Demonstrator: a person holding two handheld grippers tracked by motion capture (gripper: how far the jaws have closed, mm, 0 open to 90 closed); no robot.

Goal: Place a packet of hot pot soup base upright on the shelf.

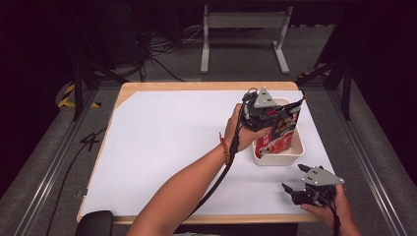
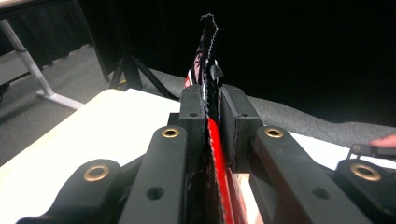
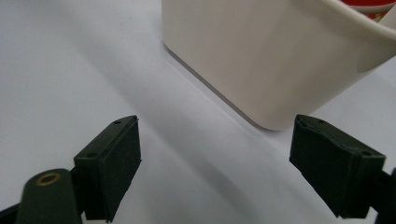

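Left gripper [image 1: 269, 119] is hanging over the white plastic bin [image 1: 296, 145], its jaws standing narrow with a red and black snack pouch [image 1: 278, 135] between them

In the left gripper view the pouch [image 2: 215, 140] is running edge-on through the slot between the two black pads; the left pad is lying against the film, while a thin gap is showing on the right side, so whether the pads are pressing on it I cannot tell

Pouch's serrated top edge is sticking up past the fingertips [image 2: 192, 105]; its lower part is dropping below them into the bin, standing roughly upright, leaning on the bin's right wall

Print on the pouch: red ground, white patches, dark upper panel with small pictures; lettering too small and blurred to read, no brand legible

Left hand [image 1: 241, 132] is wrapping the gripper body, cable trailing back along the forearm

Right gripper [image 1: 294, 191] is sitting low over the white table sheet [image 1: 172, 142], near the front edge, held in the right hand [image 1: 329, 209]

Its jaws are standing wide, nothing between them; in the right gripper view the bin's rounded corner [image 3: 261, 70] is lying just ahead of the fingertips [image 3: 119, 154], apart from both pads, a strip of red showing over the rim
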